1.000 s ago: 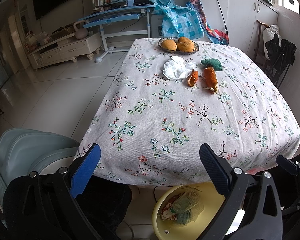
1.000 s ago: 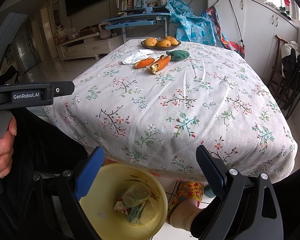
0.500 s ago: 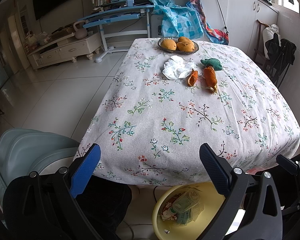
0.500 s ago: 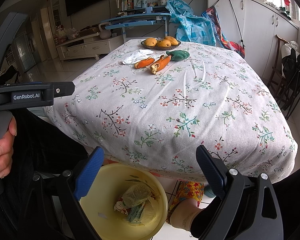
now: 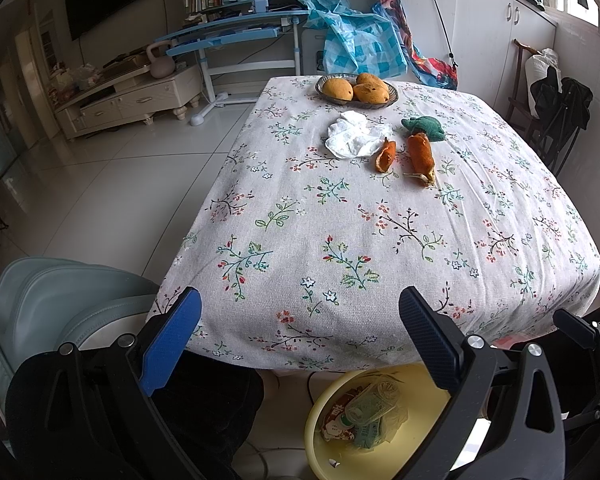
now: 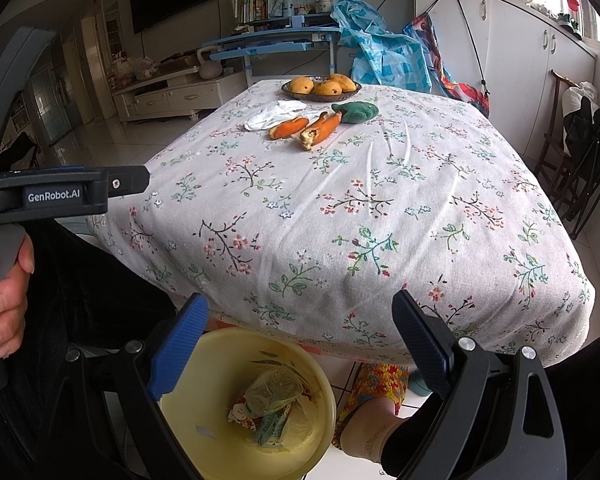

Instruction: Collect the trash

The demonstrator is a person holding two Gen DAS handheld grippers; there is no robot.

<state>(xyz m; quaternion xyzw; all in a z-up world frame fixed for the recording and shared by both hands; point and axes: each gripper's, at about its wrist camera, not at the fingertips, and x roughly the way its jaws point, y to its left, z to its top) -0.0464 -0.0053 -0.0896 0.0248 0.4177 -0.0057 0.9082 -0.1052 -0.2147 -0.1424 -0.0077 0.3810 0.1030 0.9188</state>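
Note:
Far across the floral tablecloth lie a crumpled white tissue, two orange peels and a green cloth. From the right wrist the tissue, peels and green cloth show at the far end. A yellow bin with wrappers stands on the floor under the near table edge; the bin sits below my right gripper. My left gripper and the right one both hang open and empty at the near edge.
A dish of mangoes stands at the far table end. A pale chair is at the near left, a dark chair with clothes to the right. A person's hand holds the left gripper's handle; a slippered foot is beside the bin.

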